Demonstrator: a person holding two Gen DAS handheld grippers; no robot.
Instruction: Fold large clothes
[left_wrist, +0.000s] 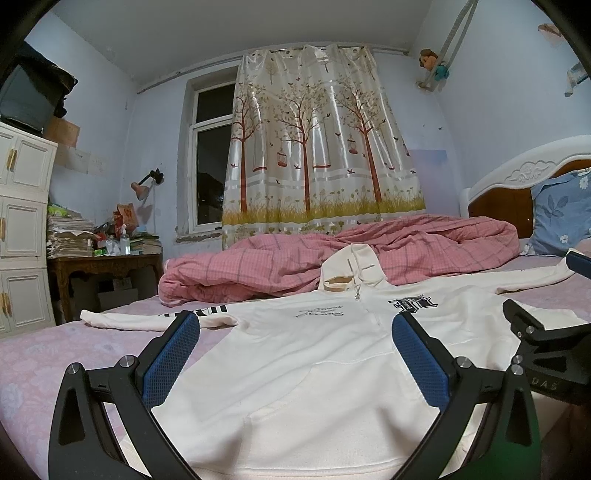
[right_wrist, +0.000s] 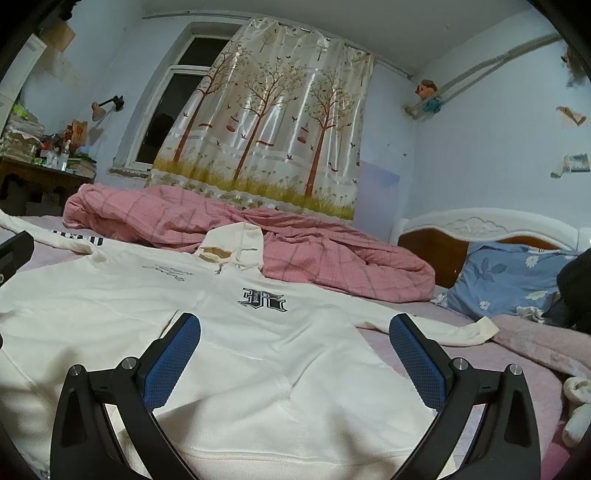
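Hovering low over the hem end, both your grippers are spread wide w/ nothing between the pads. Your left gripper (left_wrist: 295, 328) sits over the lower front of the white hoodie (left_wrist: 314, 354), blue pads apart, one to the left near the garment's edge, the other over the chest area. Your right gripper (right_wrist: 294, 328) is likewise fully apart, empty, above the hoodie (right_wrist: 258, 350) on its right half; its right pad is over the bare pink sheet (right_wrist: 517, 369). In the left wrist view your right gripper's black body (left_wrist: 546, 354) shows at the right edge, just beside the left one.

Hoodie lies front-up, flat on the bed, hem toward you, hood (left_wrist: 351, 266) at the far end resting against the pink checked quilt (left_wrist: 406, 247). Black logo (right_wrist: 263, 299) on the chest, script print next to it. Left sleeve (left_wrist: 155, 319) stretched out sideways w/ black lettering; right sleeve (right_wrist: 443, 330) runs out toward the blue floral pillow (right_wrist: 509, 277) & headboard (right_wrist: 480, 223). Tree-print curtain (left_wrist: 317, 147) hangs behind the quilt.
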